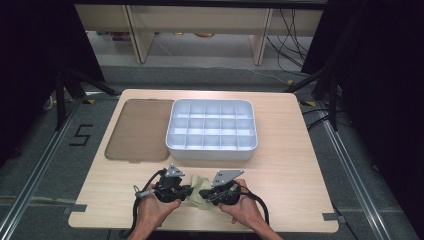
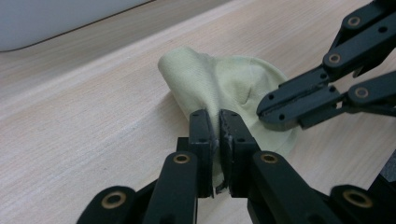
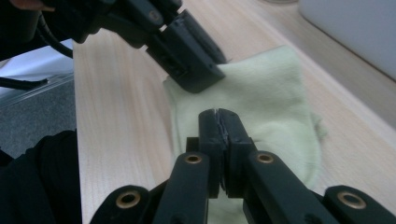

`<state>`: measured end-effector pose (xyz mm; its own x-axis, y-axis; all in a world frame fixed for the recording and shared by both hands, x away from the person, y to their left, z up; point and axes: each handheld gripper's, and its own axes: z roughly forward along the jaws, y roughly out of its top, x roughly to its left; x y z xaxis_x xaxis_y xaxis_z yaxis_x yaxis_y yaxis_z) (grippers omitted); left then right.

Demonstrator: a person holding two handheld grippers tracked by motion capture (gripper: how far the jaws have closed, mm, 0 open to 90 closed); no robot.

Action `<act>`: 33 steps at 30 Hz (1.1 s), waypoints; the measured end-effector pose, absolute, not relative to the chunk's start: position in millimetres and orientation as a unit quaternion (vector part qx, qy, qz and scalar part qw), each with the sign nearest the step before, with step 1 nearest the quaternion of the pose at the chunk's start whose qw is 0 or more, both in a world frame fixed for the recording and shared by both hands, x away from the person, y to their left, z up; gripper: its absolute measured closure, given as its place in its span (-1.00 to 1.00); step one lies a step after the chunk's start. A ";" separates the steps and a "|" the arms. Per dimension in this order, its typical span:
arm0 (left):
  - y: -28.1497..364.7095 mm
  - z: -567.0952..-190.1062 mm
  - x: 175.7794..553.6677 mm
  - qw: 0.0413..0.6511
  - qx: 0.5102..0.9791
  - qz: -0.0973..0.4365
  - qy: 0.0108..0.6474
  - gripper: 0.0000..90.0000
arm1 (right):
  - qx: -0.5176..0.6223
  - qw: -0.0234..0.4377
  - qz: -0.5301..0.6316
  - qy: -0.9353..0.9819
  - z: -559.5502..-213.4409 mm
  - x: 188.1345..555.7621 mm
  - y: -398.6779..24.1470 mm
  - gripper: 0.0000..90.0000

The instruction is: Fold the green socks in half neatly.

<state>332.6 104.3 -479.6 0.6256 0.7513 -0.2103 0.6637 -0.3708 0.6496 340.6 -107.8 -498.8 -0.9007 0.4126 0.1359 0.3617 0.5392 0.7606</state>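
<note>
Sock (image 3: 280, 116) bottom hidden behind right claw (image 3: 219, 116), cut off by edge

The sock (image 1: 196, 192) is pale yellow-green, plain, with a fine knit weave in the left gripper view (image 2: 219, 81). Both claws, left (image 1: 187, 191) and right (image 1: 204, 194), are black with brass-coloured pivot pins, each topped by a grey plate. The counter (image 1: 290, 165) is light wood with faint straight grain. The tray (image 1: 212, 150), toward the far edge, is white-grey with a grid of compartments. The lid (image 1: 137, 130), near the far left corner, is translucent brown-grey. The floor (image 1: 45, 165) is dark grey carpet.
</note>
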 end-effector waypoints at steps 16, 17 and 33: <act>106.0 -479.5 332.8 0.357 0.833 0.060 0.418 0.86 | 0.187 0.026 0.411 0.892 -512.8 336.8 -93.2 0.98; 105.4 -479.4 332.4 0.356 0.833 0.065 0.419 0.86 | 0.187 0.027 0.408 0.893 -513.0 336.5 -93.0 0.98; 103.6 -471.9 330.2 0.347 0.845 0.079 0.400 0.86 | 0.253 0.046 0.434 0.864 -501.5 359.8 -124.6 0.97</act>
<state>330.2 103.6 -471.9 0.6683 0.7297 -0.1443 0.6205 -0.4399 0.6492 359.8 -124.6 -501.5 -0.8682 0.4764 0.1391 0.3961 0.4963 0.7725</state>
